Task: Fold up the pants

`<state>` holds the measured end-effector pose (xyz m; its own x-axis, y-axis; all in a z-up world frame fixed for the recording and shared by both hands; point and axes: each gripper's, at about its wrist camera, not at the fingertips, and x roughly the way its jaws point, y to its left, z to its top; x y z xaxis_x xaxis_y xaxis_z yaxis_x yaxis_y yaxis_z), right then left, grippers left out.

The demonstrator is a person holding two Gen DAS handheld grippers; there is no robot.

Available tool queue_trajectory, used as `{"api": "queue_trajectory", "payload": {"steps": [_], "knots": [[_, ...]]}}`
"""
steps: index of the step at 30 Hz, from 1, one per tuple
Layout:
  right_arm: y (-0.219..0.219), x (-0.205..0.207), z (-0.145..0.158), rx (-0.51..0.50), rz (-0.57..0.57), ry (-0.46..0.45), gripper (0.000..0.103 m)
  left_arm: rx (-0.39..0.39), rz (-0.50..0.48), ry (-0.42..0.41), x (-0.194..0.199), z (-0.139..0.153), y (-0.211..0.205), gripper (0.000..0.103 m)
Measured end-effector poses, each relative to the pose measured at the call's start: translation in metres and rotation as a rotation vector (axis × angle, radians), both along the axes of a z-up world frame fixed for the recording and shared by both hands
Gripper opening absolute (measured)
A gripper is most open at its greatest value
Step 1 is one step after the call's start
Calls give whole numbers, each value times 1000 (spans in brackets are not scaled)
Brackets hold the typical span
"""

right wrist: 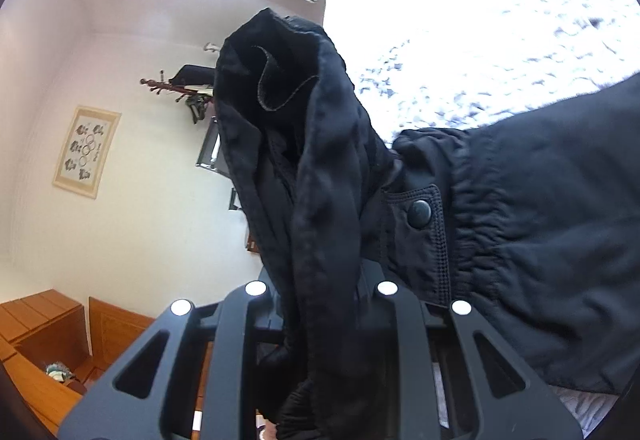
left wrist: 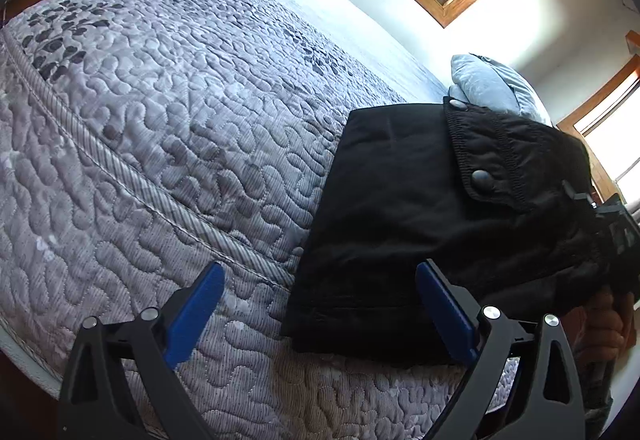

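Quilted grey bed (left wrist: 160,128), pillow (left wrist: 492,84) near window-lit wall. Black pants (left wrist: 400,208) lying folded on bed. Left gripper (left wrist: 316,304) spread wide, empty, at pants edge. Right gripper (right wrist: 320,292) clamped on bunched pants fabric.

In the right wrist view, bunched black pants (right wrist: 320,168) drape over the right gripper (right wrist: 320,304), hiding its fingers, so their grip cannot be read. The bed (right wrist: 500,20) behind is washed out by glare. In the left wrist view, the picture's right edge cuts off the pants (left wrist: 400,220).
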<state>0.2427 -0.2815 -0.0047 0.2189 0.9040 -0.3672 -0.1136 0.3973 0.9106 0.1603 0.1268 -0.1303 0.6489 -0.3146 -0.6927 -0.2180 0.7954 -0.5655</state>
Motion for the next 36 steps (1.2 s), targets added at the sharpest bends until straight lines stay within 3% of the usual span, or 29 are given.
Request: {"api": "queue_trajectory", "payload": {"steps": [11,18,31,36], "knots": [[-20,-10,41,22,-35,-36,19,-5,-38,-22,2,11,-15,99],[-64,-15,44,11,-90,-47,19,20,-98,-26,5,16,-38,99],[-132,-16,4,-2,-174,15,19,83,-185,-34,9,22,-72,99],[-152,-14,-26,-21,-204,72,20,99,-207,-37,11,23,-82,99]]}}
